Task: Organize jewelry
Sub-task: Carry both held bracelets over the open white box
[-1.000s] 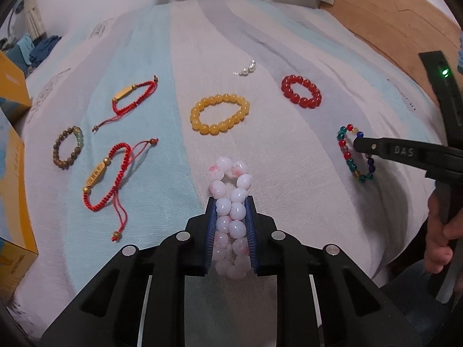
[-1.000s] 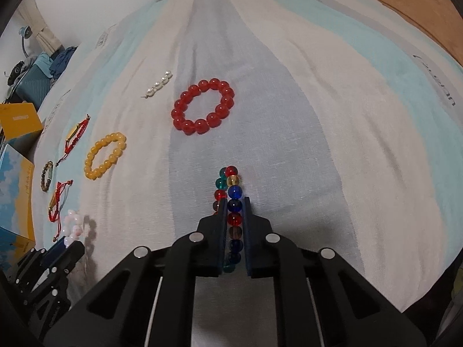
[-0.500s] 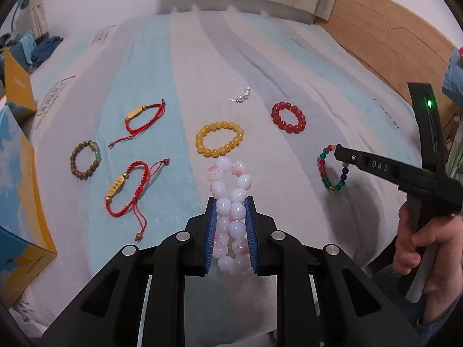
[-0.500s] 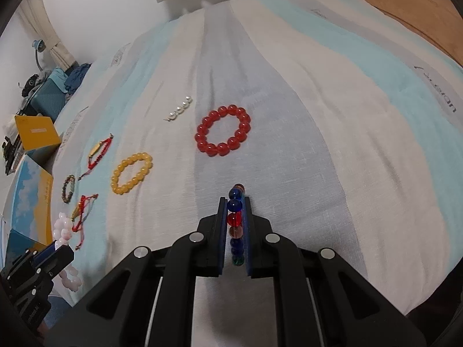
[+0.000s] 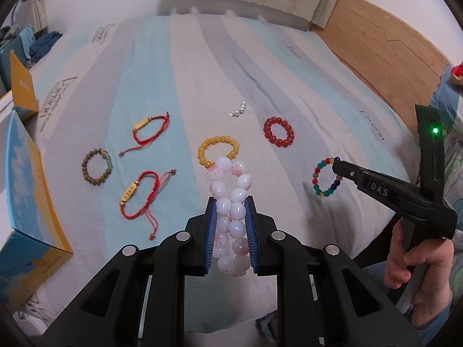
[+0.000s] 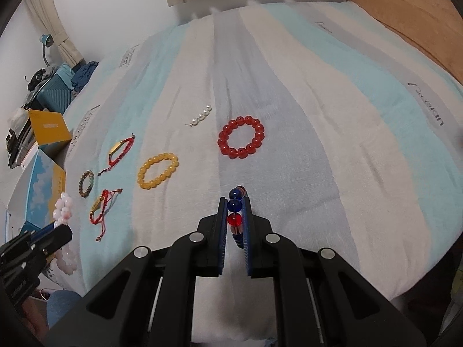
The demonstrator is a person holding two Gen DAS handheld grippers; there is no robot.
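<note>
Left gripper [image 5: 230, 217], jaws clenched on the pink bead bracelet [image 5: 230, 202]; right gripper [image 6: 235, 211], jaws clenched on the multicoloured bead bracelet [image 6: 235, 212], both held above the bed [image 6: 318, 144]. The open blue-and-yellow box [image 5: 26, 202] (presumably the destination) lies at the bed's left edge, nearer the left hand; five bracelets remain on the sheet

"DAS" stands on the right tool [image 5: 335, 165] arm

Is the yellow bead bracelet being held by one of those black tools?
No, the yellow bead bracelet lies loose on the striped bedsheet, clear of both tools' fingers.
</note>
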